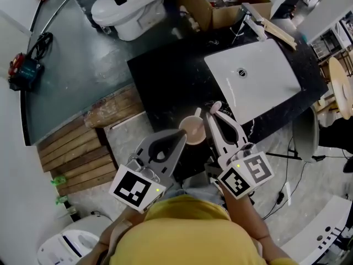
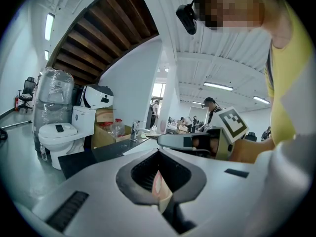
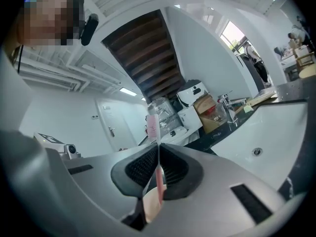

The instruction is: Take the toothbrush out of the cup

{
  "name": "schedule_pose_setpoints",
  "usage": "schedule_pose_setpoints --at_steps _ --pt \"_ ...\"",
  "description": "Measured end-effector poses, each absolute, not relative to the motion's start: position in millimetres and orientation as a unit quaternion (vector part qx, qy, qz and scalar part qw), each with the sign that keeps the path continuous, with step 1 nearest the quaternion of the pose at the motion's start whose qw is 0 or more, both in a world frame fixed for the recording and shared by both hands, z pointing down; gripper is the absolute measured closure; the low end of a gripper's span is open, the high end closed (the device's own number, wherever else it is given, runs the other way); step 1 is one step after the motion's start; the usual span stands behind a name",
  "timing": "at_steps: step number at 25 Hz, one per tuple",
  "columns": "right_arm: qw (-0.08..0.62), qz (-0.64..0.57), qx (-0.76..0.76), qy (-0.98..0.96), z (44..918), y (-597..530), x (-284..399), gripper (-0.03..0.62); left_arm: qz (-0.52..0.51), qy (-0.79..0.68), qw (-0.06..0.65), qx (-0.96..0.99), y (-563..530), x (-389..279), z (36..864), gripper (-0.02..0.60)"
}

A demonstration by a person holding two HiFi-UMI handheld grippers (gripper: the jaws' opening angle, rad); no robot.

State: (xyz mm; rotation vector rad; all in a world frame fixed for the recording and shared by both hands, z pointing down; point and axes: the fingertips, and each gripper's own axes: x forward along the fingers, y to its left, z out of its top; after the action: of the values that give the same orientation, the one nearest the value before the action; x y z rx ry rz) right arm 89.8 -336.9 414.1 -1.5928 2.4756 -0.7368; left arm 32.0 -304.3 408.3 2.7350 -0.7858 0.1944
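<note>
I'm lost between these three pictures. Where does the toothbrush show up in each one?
Head view: the toothbrush is near the centre, its pink head poking past the tips of the right gripper, close to the cup.
Left gripper view: I cannot make it out.
Right gripper view: the toothbrush stands upright at the centre, clamped between the jaws.
Shared landmark: the cardboard box.

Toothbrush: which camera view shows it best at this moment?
The right gripper view: the toothbrush stands upright, clamped between the right gripper's jaws, bristles above. The head view shows only a pale tip past that gripper; the left gripper view shows the cup, no toothbrush.
</note>
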Motion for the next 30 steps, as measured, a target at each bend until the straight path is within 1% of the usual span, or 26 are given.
schedule_pose_setpoints --at_steps 16,30 --pt "0.030 -0.133 -0.519 0.844 365 -308 76 0.565 0.044 -0.271 0.114 0.955 -286 35 382 0.572" --pt "0.027 -0.063 -0.511 0.857 321 -269 68 0.565 0.005 -0.267 0.056 0.962 -265 36 334 0.572"
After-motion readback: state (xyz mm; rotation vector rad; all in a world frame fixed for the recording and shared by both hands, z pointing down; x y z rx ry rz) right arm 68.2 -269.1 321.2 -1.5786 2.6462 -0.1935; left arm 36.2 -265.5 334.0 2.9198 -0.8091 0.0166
